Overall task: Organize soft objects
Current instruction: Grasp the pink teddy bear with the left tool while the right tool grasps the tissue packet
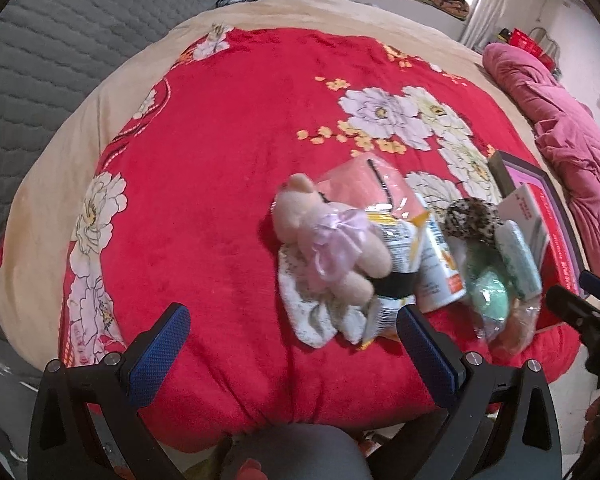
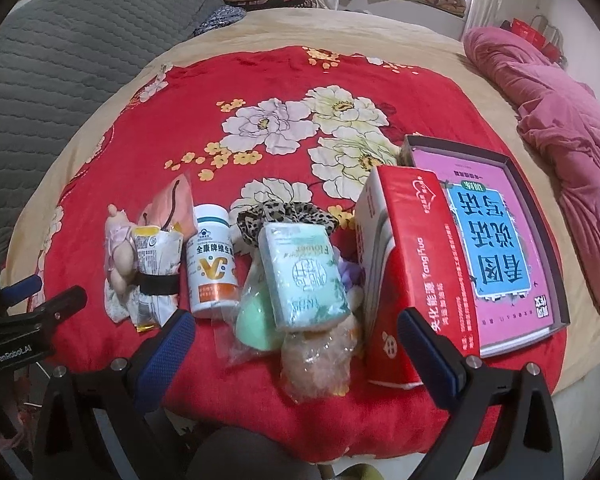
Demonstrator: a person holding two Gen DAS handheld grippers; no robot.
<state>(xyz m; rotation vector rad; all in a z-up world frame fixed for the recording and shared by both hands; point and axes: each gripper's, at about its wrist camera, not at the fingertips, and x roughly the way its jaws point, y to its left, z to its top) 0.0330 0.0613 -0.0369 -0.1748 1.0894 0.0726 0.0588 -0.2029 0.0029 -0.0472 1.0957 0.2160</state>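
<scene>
My left gripper [image 1: 294, 350] hangs low over the near edge of the bed, its two blue-padded fingers [image 1: 160, 354] spread wide apart with nothing between them. My right gripper [image 2: 294, 354] is in the same condition: fingers wide apart, nothing held.

The soft objects lie in a row across the red floral blanket [image 1: 220, 152], ahead of both grippers. From the left wrist view, the plush bear [image 1: 328, 236] lies ahead and to the right of the gripper midline, just beyond the right finger. It is pale pink, fuzzy, and wears a sheer lilac ribbon. It rests on a white patterned cloth [image 1: 308, 316] and touches a crinkled foil packet [image 2: 156, 268] bound by a black band.

From the right wrist view, the row reads left to right:
- bear and banded packet, ahead of the left finger;
- white plastic bottle [image 2: 212, 268], cylindrical, smooth, lying on its side;
- leopard-print scrunchie [image 2: 276, 212], gathered fabric, behind the bottle;
- mint tissue pack [image 2: 304, 276], soft rectangular block in glossy film, directly ahead between the fingers;
- green sponge [image 2: 256, 320] in clear wrap, partly under the tissue pack;
- peach-coloured soft item [image 2: 316, 364] in crinkled clear plastic, nearest the gripper.

A rigid red carton [image 2: 412, 272] stands to the right of these, touching an open box holding a pink book [image 2: 500, 248].
</scene>
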